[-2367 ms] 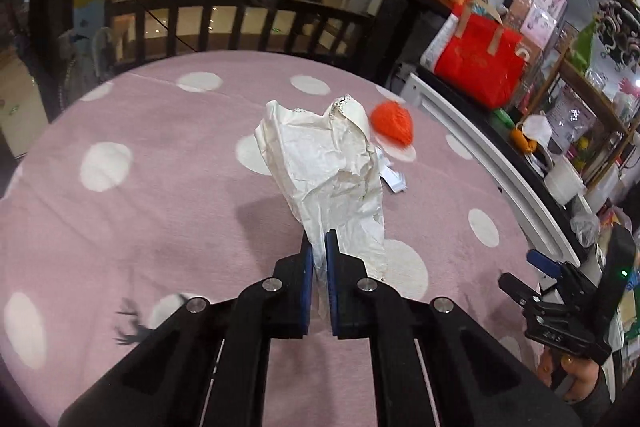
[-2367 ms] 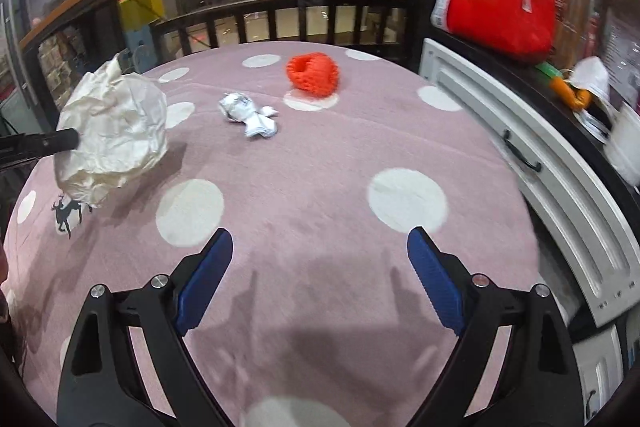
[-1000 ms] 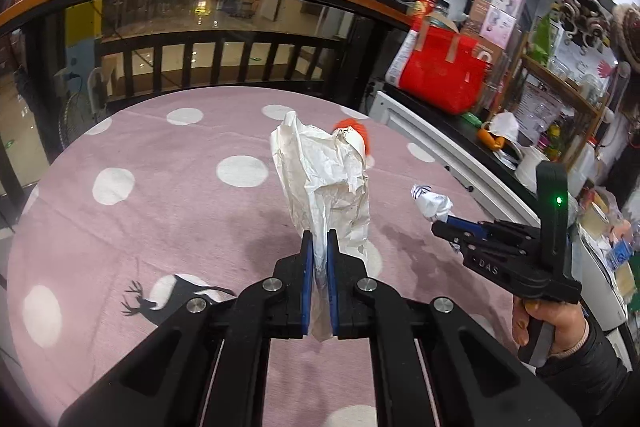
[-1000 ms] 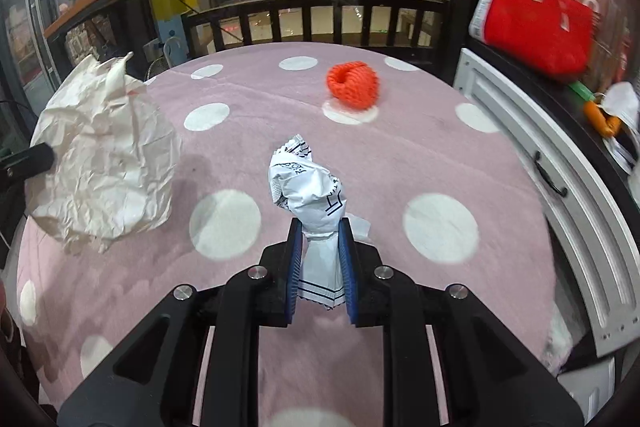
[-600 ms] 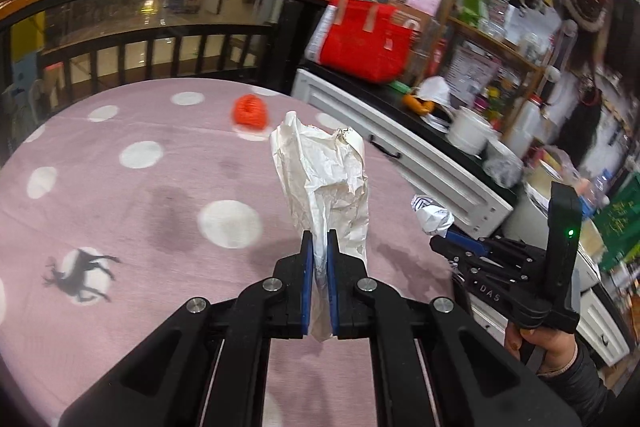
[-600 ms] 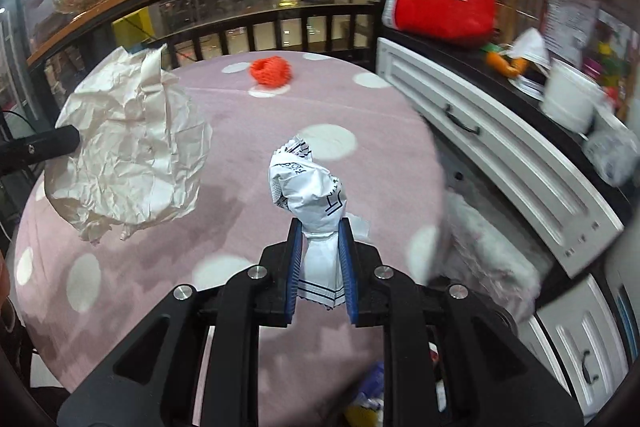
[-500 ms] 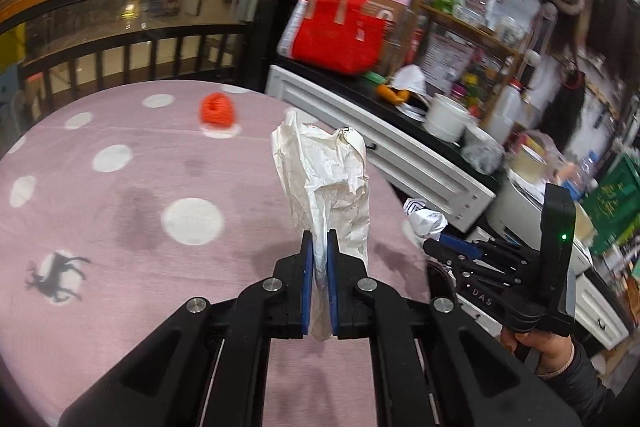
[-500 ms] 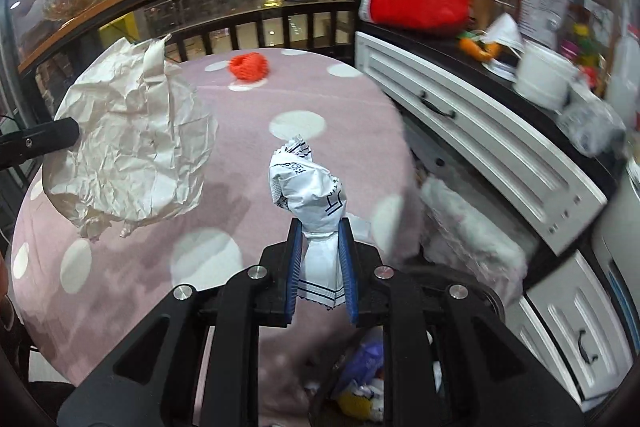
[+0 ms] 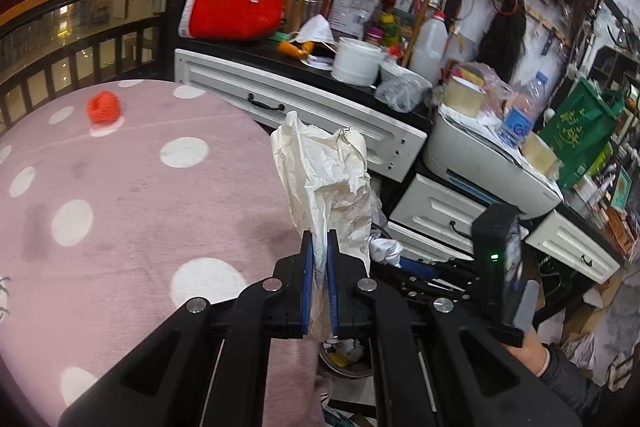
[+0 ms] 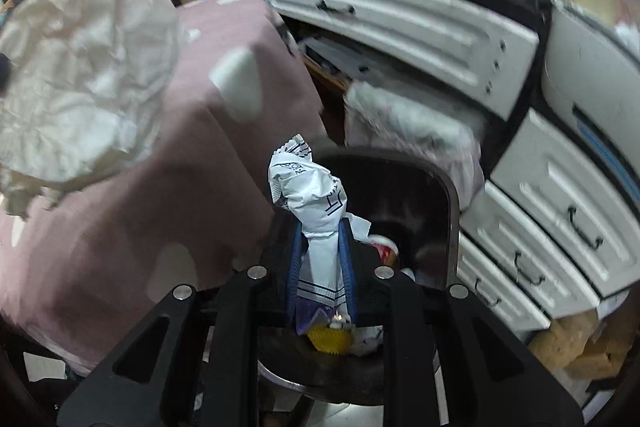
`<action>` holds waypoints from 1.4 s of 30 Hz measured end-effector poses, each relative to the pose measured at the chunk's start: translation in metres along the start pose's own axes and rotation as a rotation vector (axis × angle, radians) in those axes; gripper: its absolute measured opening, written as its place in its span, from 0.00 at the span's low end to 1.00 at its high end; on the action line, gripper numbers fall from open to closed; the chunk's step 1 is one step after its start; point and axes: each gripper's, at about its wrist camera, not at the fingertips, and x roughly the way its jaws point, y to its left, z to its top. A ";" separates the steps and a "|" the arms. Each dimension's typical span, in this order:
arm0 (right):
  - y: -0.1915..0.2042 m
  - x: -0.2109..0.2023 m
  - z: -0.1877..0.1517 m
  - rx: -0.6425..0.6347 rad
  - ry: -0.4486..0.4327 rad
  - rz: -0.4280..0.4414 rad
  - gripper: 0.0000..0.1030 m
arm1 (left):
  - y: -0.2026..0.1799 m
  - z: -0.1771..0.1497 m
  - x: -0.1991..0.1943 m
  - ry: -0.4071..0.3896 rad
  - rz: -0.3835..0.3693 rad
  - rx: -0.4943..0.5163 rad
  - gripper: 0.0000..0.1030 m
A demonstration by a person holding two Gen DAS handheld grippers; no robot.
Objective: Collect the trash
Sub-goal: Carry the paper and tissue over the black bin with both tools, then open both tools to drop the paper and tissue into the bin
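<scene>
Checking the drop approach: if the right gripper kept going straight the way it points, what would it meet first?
Most likely the dark trash bin beside the table. The right gripper, shut on a crumpled white wrapper, aims into the bin's open mouth, where other trash lies. Depth is unclear through motion blur.

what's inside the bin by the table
In the right wrist view the bin holds a yellow ridged piece, some white scraps and a red-and-white bit. The right gripper and its wrapper cover much of it, so the rest is unseen.
</scene>
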 end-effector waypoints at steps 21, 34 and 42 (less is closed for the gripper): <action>-0.111 -0.013 -0.070 0.325 -0.025 -0.163 0.65 | -0.083 -0.053 0.112 0.254 0.000 0.196 0.07; -0.120 -0.025 -0.074 0.355 -0.042 -0.192 0.65 | -0.104 -0.092 0.171 0.426 0.052 0.313 0.36; -0.120 -0.027 -0.071 0.356 -0.042 -0.201 0.72 | -0.115 -0.099 0.154 0.362 0.037 0.356 0.75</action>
